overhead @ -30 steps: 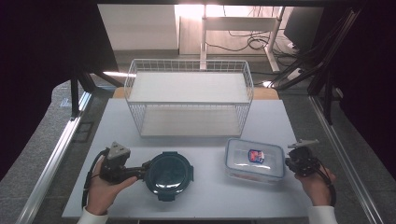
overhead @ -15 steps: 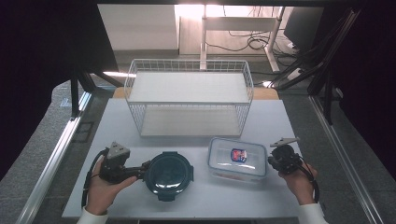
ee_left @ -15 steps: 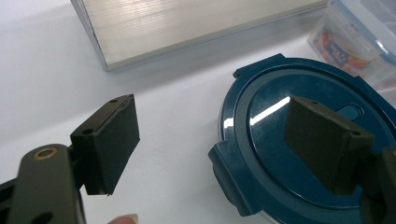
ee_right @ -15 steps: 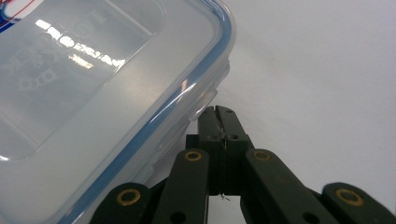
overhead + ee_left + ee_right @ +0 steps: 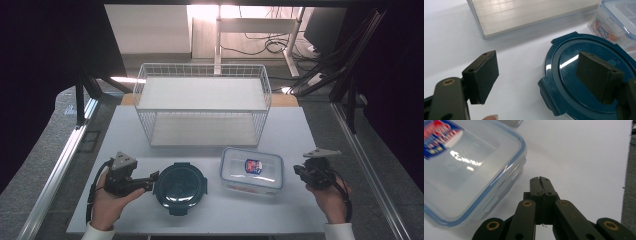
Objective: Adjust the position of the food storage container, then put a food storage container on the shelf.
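A round dark blue lidded container (image 5: 180, 187) sits at the front left of the white table (image 5: 310, 135). My left gripper (image 5: 150, 181) is at its left edge and open. In the left gripper view my left gripper (image 5: 540, 75) straddles the container's rim (image 5: 564, 75), with one pad (image 5: 597, 75) above the lid and the other pad (image 5: 482, 75) over bare table. A clear rectangular container (image 5: 251, 170) with a blue-rimmed lid and a label lies to its right. My right gripper (image 5: 297, 171) is shut on nothing, a short gap right of the clear box. In the right gripper view its closed tips (image 5: 540, 179) point past the clear container's corner (image 5: 461, 170).
A white wire basket (image 5: 200, 111) stands at the back middle of the table, its open side facing the containers. Metal rails run along both table sides. Bare table surface lies in front of and to the right of the containers.
The right gripper moved left and the clear container slid left with it, toward the round container. The right gripper then drew back slightly to the right. The left gripper stayed put.
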